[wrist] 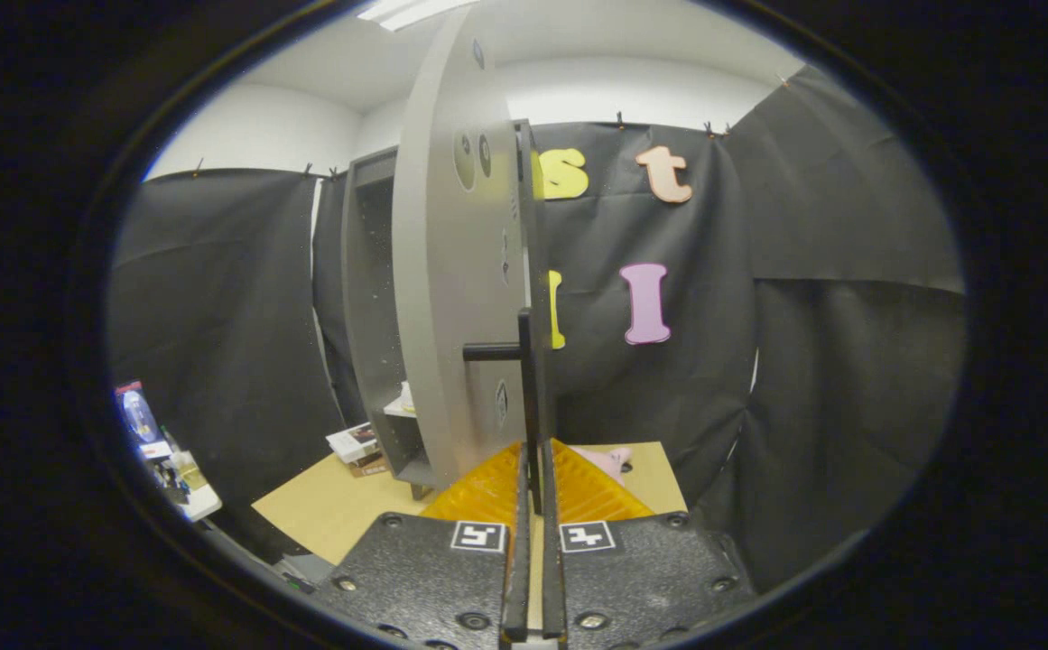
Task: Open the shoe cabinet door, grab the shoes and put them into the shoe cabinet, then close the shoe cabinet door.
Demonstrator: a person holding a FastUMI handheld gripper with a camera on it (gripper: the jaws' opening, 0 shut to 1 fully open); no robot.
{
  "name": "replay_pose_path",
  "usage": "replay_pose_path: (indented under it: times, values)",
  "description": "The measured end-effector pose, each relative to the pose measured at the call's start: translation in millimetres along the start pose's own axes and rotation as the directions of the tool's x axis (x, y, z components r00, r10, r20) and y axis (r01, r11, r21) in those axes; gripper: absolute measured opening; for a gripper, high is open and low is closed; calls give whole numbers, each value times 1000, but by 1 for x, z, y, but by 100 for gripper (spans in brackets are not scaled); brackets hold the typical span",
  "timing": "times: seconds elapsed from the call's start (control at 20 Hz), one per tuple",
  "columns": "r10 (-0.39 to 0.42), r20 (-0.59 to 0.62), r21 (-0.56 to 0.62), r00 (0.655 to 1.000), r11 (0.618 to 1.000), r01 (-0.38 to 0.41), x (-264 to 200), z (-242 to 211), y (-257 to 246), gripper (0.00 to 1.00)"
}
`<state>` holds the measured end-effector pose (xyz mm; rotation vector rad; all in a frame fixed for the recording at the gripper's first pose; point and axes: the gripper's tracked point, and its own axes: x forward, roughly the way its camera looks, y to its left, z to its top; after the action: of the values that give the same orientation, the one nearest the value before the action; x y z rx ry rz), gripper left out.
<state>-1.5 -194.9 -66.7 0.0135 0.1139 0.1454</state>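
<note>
While our fingers (534, 469) are clenched on the thin front edge of the shoe cabinet door (451, 271), just below its dark handle (496, 352), we see that door swung wide open and edge-on ahead of us. Left of it stands the shoe cabinet (370, 298) on the desk (334, 506), its grey interior exposed, with a pink shoe (609, 460) near the desk's far right edge.
</note>
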Motion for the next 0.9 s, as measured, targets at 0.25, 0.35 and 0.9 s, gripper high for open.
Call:
replay_pose_path:
  times: [0.25,0.35,0.9]
  values:
    - [-77,-3,-15,997,997,77,-55,-22,-16,43]
    - [-117,-3,-11,993,993,117,-69,-29,-20,58]
    - [-119,-127,34,985,992,125,-64,-158,111,88]
